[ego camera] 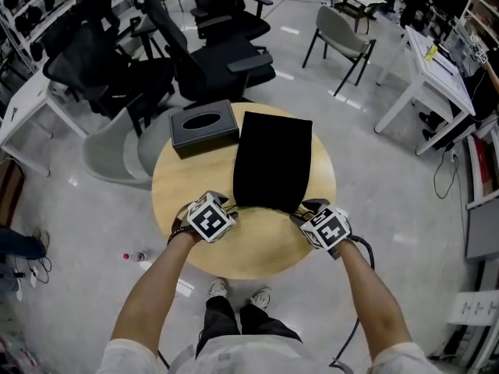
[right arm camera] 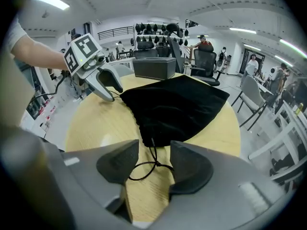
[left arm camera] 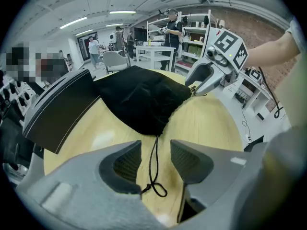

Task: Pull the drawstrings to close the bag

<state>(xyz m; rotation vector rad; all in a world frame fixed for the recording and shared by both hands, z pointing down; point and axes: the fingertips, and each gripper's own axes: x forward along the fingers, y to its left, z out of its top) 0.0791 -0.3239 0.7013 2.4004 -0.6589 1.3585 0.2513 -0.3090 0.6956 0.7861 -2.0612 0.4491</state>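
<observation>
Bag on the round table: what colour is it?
The bag is plain black; the head view shows it best.

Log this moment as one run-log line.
phase: pre-grasp | left gripper: open, left drawstring between jaws | right gripper: open, right drawstring between jaws | bag: flat on table

Matt black cloth bag on smooth wood-grain table.
</observation>
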